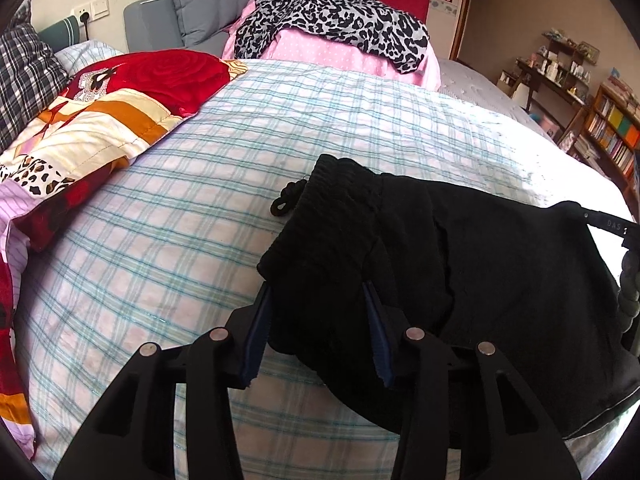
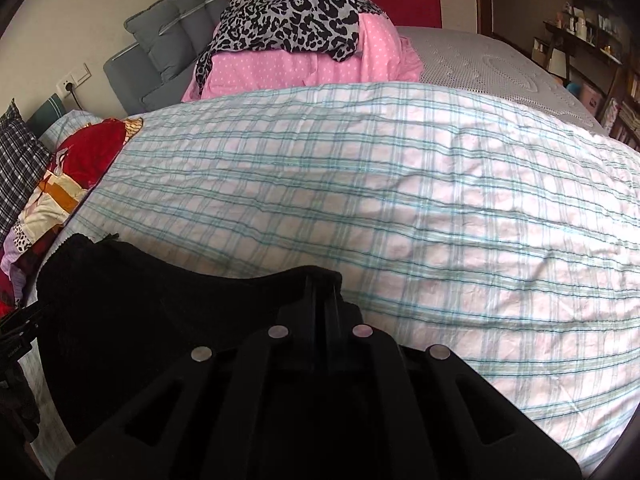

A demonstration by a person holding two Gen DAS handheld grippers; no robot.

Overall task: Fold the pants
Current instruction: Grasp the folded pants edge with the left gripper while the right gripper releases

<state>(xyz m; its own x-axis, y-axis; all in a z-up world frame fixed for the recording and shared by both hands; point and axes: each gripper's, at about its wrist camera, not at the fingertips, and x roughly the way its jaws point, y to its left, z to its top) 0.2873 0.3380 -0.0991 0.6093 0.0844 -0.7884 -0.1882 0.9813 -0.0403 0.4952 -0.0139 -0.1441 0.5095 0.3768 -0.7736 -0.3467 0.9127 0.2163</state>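
Note:
The black pants (image 1: 460, 264) lie bunched on the checked bedcover (image 1: 200, 220), their ribbed waistband and drawstring toward the left. My left gripper (image 1: 318, 292) has its jaws apart with a fold of the waistband between the blue pads; the cloth fills the gap. In the right wrist view the pants (image 2: 160, 308) spread to the left, and my right gripper (image 2: 322, 280) is shut on their edge, fingers pressed together. The right gripper's body shows at the far right of the left wrist view (image 1: 616, 226).
A red patterned quilt (image 1: 100, 120) lies at the left. A pile of pink (image 2: 288, 68) and leopard-print cloth (image 1: 336, 12) sits at the far side of the bed. Bookshelves (image 1: 612, 132) stand at the right. The checked bedcover (image 2: 440, 200) stretches ahead.

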